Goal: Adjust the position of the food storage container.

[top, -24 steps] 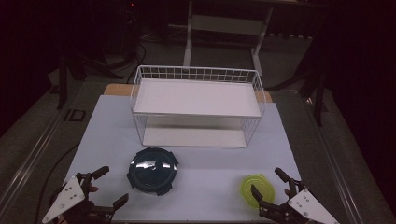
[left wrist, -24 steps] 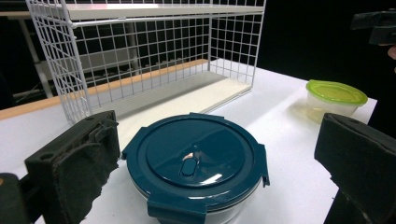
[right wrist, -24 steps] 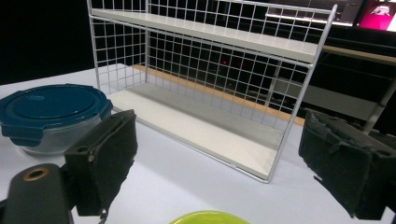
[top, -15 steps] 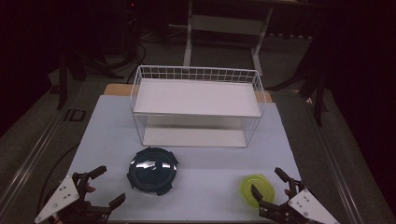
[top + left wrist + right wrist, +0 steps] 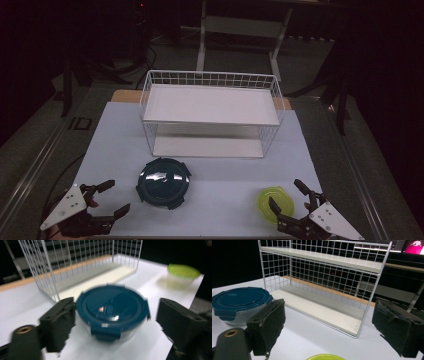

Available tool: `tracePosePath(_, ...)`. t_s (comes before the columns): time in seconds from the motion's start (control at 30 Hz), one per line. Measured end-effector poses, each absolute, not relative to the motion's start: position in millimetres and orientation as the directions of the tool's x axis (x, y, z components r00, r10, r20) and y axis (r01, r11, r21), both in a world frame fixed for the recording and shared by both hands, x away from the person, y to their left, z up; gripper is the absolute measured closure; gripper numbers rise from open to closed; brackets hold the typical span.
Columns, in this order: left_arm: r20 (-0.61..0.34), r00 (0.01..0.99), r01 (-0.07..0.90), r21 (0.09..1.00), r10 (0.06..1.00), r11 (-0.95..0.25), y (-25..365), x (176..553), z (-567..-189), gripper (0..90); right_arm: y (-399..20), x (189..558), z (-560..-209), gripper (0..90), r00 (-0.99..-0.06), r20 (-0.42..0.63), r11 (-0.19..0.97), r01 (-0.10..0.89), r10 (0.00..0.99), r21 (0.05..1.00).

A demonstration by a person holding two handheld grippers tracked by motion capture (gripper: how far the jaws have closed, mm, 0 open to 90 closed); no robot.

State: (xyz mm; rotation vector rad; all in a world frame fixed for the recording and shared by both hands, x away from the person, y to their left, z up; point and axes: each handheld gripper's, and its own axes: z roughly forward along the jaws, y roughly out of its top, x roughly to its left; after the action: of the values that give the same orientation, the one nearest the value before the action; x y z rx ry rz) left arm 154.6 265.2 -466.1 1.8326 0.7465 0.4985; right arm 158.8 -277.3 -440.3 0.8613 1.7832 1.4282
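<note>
Left gripper (image 5: 102, 202) open, right gripper (image 5: 295, 202) open, nothing held. Blue-lidded container (image 5: 163, 181): rigid, probably glass, heavy, slippery; grip across the lid rim.

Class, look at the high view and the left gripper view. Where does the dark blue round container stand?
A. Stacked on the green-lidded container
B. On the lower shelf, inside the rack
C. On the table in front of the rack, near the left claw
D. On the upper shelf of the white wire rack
C: the dark blue round container stands on the white table, in front of the wire rack, with the open left claw beside it.
</note>
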Motion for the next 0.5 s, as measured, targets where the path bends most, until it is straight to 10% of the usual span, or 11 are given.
tracePosePath(0.5,-0.001,0.721,0.4,0.817,0.693,-0.415,255.4,175.1,-502.7,74.7,-277.4,159.5,-440.8,11.2,-0.547,-0.096,0.17,0.085,0.832,0.982)
